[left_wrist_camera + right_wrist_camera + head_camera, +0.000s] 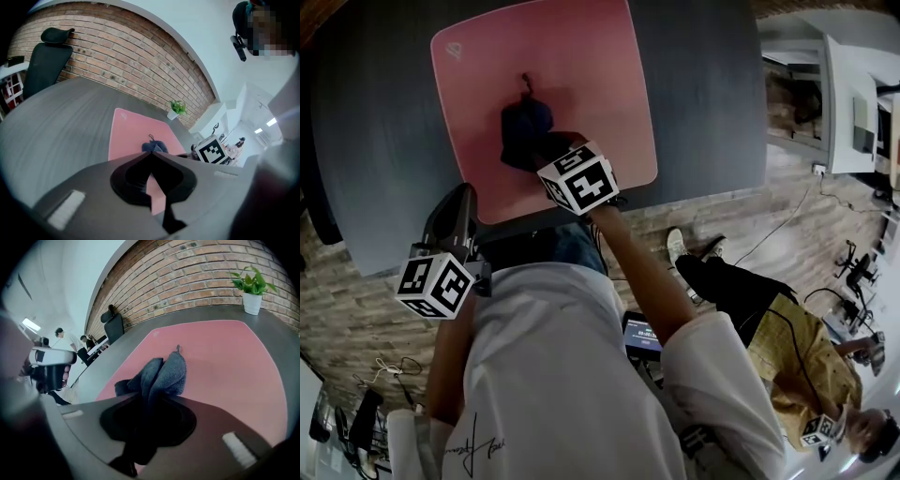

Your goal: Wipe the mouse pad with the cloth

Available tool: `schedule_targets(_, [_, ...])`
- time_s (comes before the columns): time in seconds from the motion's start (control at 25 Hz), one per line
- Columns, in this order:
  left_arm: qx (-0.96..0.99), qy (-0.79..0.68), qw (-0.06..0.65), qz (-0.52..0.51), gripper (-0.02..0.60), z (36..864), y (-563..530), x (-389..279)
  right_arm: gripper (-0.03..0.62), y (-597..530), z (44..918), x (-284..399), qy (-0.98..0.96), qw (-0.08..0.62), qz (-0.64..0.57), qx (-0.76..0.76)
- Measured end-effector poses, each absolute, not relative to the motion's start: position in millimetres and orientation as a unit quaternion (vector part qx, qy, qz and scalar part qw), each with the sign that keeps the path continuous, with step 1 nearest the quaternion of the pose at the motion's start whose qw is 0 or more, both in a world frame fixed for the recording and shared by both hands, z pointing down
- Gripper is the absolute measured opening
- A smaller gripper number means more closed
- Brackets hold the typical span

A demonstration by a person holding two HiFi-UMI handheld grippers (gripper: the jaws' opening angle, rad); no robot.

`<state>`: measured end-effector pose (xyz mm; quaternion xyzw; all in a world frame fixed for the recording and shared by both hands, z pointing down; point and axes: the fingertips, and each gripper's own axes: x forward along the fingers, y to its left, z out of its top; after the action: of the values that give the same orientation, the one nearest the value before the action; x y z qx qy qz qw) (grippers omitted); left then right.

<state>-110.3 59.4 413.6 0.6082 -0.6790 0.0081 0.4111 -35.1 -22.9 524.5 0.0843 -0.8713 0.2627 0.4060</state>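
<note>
One pink mouse pad [581,84] on the dark counter [375,141], near edge almost flush with the counter's front edge. Broad bare counter to left and right of it.

One dark blue cloth [523,129], bunched, on the pad's near half. Long axis running away from the person, thin end pointing toward the brick wall [211,273].

Right gripper [539,155] at the cloth's near end, jaws clamped on the folds (fabric filling the gap in the right gripper view).

Left gripper [457,202] off the pad, just beside its near-left corner, jaws pressed together with nothing between.

One potted plant [252,287] by the counter's far edge, well apart from the cloth.
</note>
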Motion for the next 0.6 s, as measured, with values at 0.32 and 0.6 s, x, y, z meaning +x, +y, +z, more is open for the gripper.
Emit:
schedule_targets(0.32, [0.611, -0.677, 0.41, 0.012, 0.011, 413.0, 50.2, -105.9, 0.077, -31.3, 525.4, -24.9, -0.869, 0.406, 0.267, 0.088])
schedule_targets(0.6, [0.616, -0.674, 0.408, 0.014, 0.011, 410.2, 41.8, -100.0, 0.077, -37.9, 523.4, -15.2, -0.868, 0.405, 0.272, 0.093])
